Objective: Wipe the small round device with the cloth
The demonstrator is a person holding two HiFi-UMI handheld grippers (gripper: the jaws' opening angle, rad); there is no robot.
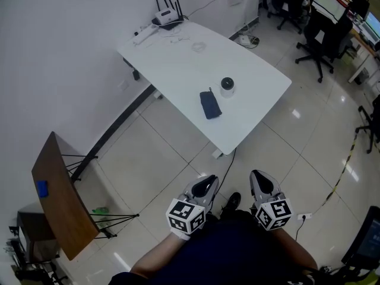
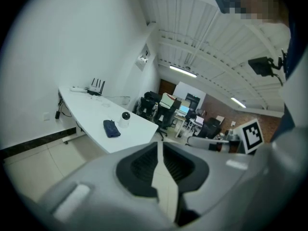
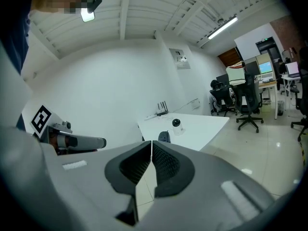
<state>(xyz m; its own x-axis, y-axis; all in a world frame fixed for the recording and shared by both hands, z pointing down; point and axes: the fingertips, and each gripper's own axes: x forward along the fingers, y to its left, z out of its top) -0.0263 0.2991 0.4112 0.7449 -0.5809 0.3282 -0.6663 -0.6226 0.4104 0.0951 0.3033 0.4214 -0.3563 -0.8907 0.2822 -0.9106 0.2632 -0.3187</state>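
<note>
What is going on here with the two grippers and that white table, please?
A person stands back from the white table, holding the left gripper and the right gripper close to the body, both empty. The left jaws are slightly parted, the right together. On the table, a dark blue cloth lies beside a small round white device with a black top, not touching it. Neither gripper is near them, so wiping has not started.
</note>
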